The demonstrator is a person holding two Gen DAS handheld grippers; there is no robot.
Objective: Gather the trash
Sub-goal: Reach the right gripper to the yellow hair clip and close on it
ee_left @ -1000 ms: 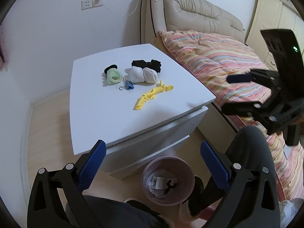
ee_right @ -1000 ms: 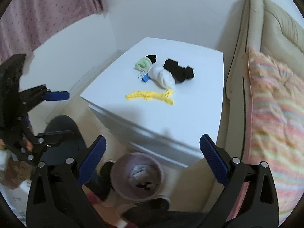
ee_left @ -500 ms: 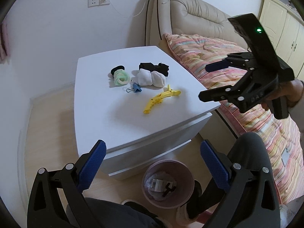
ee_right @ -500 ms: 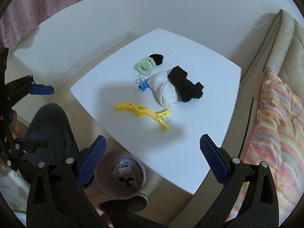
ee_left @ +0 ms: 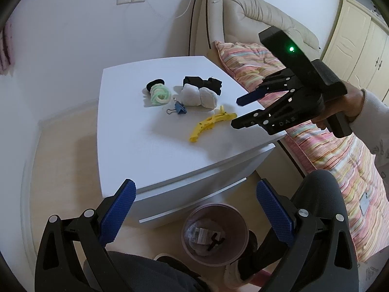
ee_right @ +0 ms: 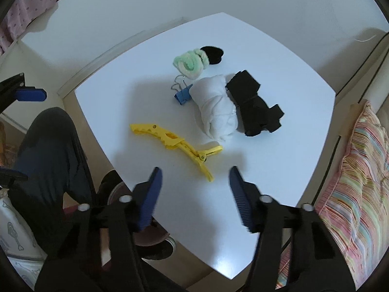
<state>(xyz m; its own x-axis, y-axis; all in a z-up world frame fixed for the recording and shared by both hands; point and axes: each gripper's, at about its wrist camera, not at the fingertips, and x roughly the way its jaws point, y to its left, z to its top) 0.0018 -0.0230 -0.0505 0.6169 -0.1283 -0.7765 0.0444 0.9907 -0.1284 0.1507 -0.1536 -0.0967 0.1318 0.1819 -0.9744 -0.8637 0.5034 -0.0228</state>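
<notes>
A yellow hair clip (ee_right: 175,146) lies on the white nightstand (ee_right: 279,175), also seen in the left wrist view (ee_left: 211,123). Behind it lie a white sock ball (ee_right: 216,108), black socks (ee_right: 255,107), a blue binder clip (ee_right: 183,95), a green scrunchie (ee_right: 190,63) and a black hair tie (ee_right: 212,53). My right gripper (ee_right: 194,194) is open, hovering just above the clip's near end; it also shows in the left wrist view (ee_left: 239,112). My left gripper (ee_left: 194,209) is open and empty, low in front of the nightstand above a pink trash bin (ee_left: 215,233).
The bin holds some wrappers and stands on the floor by the nightstand drawers (ee_left: 194,194). A bed with a striped quilt (ee_left: 328,146) and beige headboard (ee_left: 255,19) is to the right. My knees (ee_left: 316,194) are close to the bin.
My right gripper has moved in over the nightstand and down toward the yellow clip, its jaws narrowing somewhat. The left gripper has barely shifted.
</notes>
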